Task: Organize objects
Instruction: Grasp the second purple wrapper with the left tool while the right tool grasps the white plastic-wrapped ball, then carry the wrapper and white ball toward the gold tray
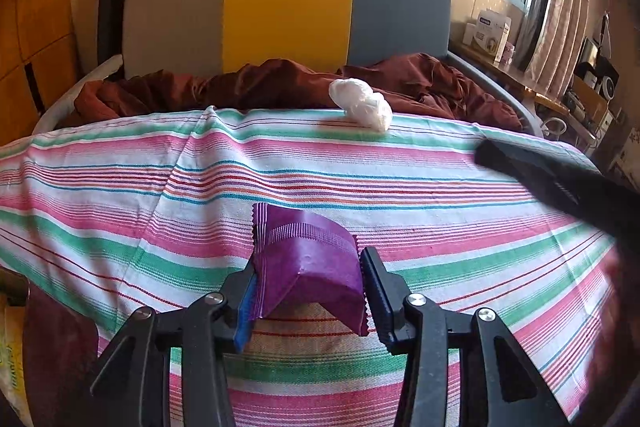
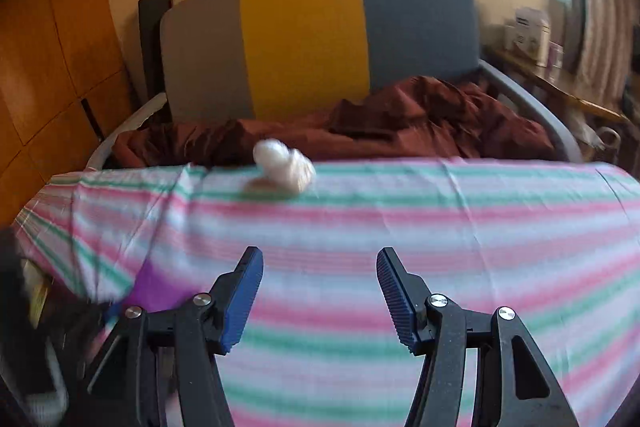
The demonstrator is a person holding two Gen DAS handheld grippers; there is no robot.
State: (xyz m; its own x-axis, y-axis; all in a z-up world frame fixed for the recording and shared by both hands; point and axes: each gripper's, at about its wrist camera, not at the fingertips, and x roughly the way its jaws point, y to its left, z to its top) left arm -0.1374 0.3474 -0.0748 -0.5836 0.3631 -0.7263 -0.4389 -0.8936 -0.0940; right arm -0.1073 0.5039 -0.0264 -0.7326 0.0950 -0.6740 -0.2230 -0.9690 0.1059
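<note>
My left gripper (image 1: 310, 283) is shut on a purple foil packet (image 1: 316, 259) and holds it just above the striped cloth (image 1: 440, 187). A crumpled white plastic bag (image 1: 362, 103) lies at the cloth's far edge; it also shows, blurred, in the right wrist view (image 2: 284, 167). My right gripper (image 2: 320, 291) is open and empty over the striped cloth (image 2: 440, 227). The purple packet (image 2: 156, 287) shows blurred at its lower left. The right gripper's dark body (image 1: 560, 183) reaches in from the right of the left wrist view.
A rumpled maroon blanket (image 1: 260, 87) lies behind the cloth, before a grey, yellow and blue headboard (image 1: 288, 3). A side shelf with boxes (image 1: 488, 31) and clutter stands at right under the window. Wooden panels line the left wall.
</note>
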